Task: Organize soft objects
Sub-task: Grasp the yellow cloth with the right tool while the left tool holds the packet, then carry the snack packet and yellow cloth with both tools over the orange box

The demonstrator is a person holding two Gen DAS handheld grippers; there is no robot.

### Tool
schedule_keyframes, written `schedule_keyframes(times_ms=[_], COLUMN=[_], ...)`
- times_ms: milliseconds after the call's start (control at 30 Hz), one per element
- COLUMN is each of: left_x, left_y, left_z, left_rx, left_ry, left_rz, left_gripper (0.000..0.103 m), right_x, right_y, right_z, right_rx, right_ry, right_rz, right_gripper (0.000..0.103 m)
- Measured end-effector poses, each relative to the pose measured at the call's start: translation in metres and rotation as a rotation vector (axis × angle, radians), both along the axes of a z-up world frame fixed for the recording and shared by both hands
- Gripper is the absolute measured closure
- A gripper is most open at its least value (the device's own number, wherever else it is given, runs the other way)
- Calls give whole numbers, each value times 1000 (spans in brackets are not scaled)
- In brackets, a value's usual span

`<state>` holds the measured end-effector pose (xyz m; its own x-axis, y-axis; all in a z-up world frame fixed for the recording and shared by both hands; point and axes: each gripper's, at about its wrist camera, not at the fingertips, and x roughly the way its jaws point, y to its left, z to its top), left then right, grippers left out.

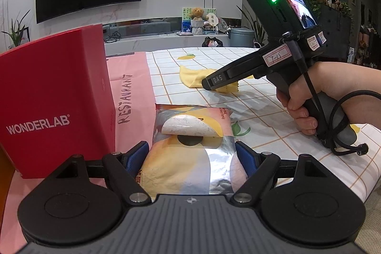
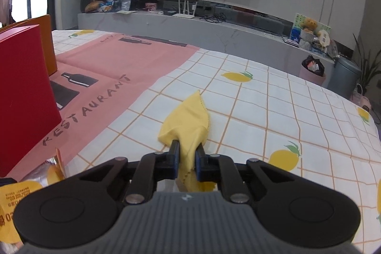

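My left gripper (image 1: 192, 154) is shut on a soft foil snack packet (image 1: 190, 158) with yellow, pink and silver print; its blue pads press both sides. The packet's corner also shows in the right wrist view (image 2: 21, 196) at bottom left. My right gripper (image 2: 188, 158) is shut on a yellow cloth (image 2: 188, 120) that lies on the lemon-print tablecloth (image 2: 273, 116). In the left wrist view the right gripper (image 1: 209, 83) reaches from the right onto the yellow cloth (image 1: 193, 76).
A red WONDERLAB box (image 1: 52, 99) stands at the left on a pink RESTAURANT mat (image 1: 131, 92); it also shows in the right wrist view (image 2: 23, 97), with an orange box (image 2: 47, 44) behind it. The table edge (image 1: 366, 185) drops off at the right.
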<state>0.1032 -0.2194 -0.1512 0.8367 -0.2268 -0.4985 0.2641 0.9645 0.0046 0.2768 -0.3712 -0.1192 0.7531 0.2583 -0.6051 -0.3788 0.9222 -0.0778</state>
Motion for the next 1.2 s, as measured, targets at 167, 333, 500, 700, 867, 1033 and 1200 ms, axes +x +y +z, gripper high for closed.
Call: schedule_keyframes(times_ms=[167, 333, 500, 700, 867, 1033, 1200], left_x=[0, -3, -4, -12, -28, -38, -38], left_y=[0, -7, -3, 5, 12, 36, 89], left_z=[-1, 1, 5, 16, 43, 92, 145], left_rx=[0, 36, 6, -68, -69, -75, -34], left_ry=[-18, -38, -34, 10, -38, -101, -180], left_rz=[-5, -7, 6, -38, -159, -224, -202], left_gripper=[25, 33, 38, 40, 40, 40, 40], right_x=[-2, -8, -14, -29, -50, -76, -98], right_y=[6, 5, -10, -21, -15, 3, 53], right_z=[0, 0, 6, 25, 63, 128, 191], right_rx=[-23, 5, 101, 117, 59, 96, 140], right_ry=[-9, 1, 67, 71, 31, -59, -151], right_rz=[-4, -40, -105, -137, -144, -160, -120], right_gripper=[96, 98, 99, 99, 99, 99, 99])
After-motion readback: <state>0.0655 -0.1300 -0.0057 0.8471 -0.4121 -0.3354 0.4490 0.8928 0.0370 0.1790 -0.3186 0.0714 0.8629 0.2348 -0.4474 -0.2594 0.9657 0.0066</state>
